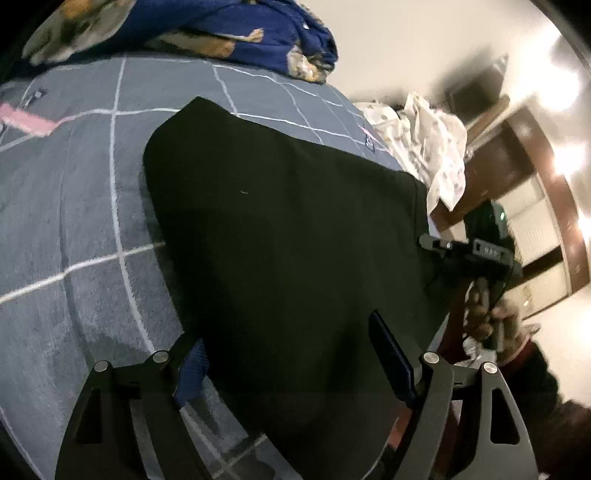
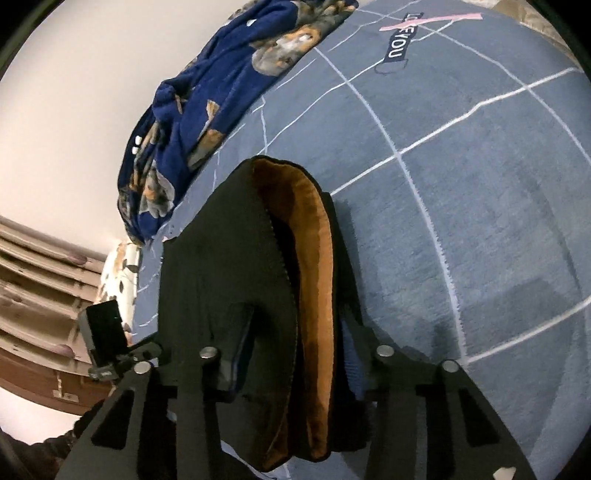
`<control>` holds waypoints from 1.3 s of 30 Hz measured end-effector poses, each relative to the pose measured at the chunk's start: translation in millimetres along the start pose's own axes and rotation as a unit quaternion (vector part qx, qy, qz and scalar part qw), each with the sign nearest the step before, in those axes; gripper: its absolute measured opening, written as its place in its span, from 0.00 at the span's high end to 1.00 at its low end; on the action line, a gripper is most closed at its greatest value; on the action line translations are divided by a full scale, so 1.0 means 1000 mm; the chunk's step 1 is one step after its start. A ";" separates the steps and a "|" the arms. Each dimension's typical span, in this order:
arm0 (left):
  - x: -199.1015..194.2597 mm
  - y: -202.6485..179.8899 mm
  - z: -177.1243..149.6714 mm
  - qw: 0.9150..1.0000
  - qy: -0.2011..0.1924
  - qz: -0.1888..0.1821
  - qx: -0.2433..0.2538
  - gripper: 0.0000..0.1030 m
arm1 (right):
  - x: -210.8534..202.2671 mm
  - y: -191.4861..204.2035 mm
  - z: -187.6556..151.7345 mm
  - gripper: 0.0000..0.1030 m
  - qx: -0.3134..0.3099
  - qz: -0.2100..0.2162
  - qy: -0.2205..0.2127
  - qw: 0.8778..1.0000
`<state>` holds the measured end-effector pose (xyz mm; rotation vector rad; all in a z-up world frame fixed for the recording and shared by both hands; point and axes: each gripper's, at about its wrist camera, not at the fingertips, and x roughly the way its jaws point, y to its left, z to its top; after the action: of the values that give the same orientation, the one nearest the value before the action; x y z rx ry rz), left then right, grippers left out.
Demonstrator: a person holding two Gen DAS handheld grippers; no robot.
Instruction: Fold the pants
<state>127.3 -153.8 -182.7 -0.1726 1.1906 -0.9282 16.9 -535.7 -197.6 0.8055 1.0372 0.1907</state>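
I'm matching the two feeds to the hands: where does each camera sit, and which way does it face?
Left wrist: on the left gripper, looking down along open fingers at the black pants on the bed; the right gripper and its hand show.
Right wrist: on the right gripper, looking down at the pants' brown-lined waist between its fingers; the left gripper shows.
Shared: pants, bed, blue blanket.

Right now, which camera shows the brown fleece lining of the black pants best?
The right wrist view: the brown fleece lining lies exposed between the gripper's fingers, inside the black pants. The left wrist view shows only the pants' plain black outer face, no lining.
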 end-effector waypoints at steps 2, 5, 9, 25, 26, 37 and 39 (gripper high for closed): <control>0.002 -0.004 0.000 1.000 0.002 0.013 0.016 0.23 | 0.001 -0.001 -0.001 0.74 0.004 0.022 0.003 1.000; 0.006 -0.012 0.001 0.999 0.005 0.037 0.037 0.22 | 0.014 -0.001 -0.006 0.79 0.012 0.045 0.023 0.999; 0.013 -0.024 0.000 0.995 0.014 0.076 0.064 0.19 | 0.014 0.001 -0.005 0.77 0.003 0.039 0.015 0.999; 0.024 -0.042 -0.009 0.982 0.013 0.151 0.109 0.19 | 0.020 0.000 0.000 0.73 -0.003 0.051 0.045 0.998; 0.025 -0.042 -0.009 0.982 0.013 0.155 0.111 0.20 | 0.020 0.001 0.000 0.74 -0.004 0.049 0.044 0.998; 0.026 -0.048 -0.010 0.975 0.004 0.183 0.123 0.28 | 0.023 0.008 -0.002 0.79 -0.014 0.034 0.036 0.999; 0.024 -0.049 -0.011 0.974 0.001 0.187 0.129 0.33 | 0.024 0.003 -0.003 0.80 -0.003 0.049 0.039 0.998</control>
<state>94.3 -197.8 -176.5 0.2551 1.0463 -0.7385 28.0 -520.0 -212.7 0.8504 1.0703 0.3099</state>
